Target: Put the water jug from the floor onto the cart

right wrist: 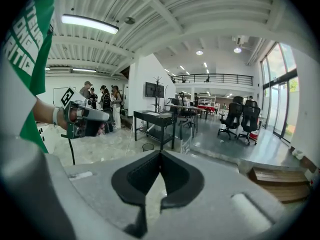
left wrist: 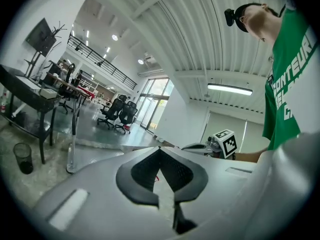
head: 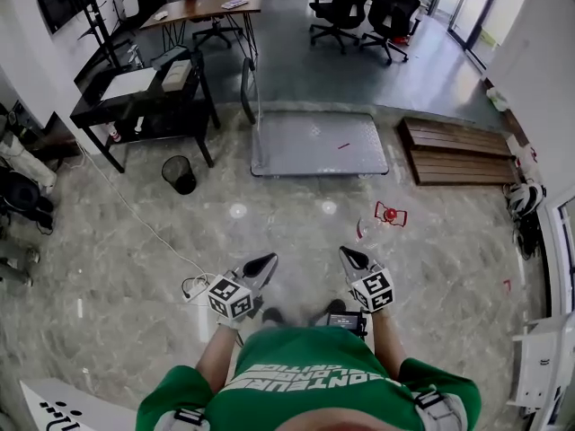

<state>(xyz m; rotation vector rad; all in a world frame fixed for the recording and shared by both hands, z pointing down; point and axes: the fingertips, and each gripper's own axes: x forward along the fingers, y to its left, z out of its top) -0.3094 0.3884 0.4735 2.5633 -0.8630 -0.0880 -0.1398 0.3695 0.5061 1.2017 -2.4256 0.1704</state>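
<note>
Grey flat cart (head: 319, 144) stands on the marble floor (head: 135, 268) ahead of the person, its upright handle (head: 250, 97) at the left end. Left of it is a black table (head: 144, 106) with a black bin (head: 180, 174) on the floor just beside it. To the cart's right lies a wooden pallet (head: 458, 151). A small red object (head: 390, 214) lies on the floor between the cart and the right tongs (head: 344, 251). Office chairs (head: 359, 12) stand well beyond. I cannot make out the jug in any view. The left tongs (head: 269, 259) and the right tongs are held side by side in front of the person's green shirt (head: 301, 375), well apart from the cart. Both are clenched with nothing between the jaws
</note>
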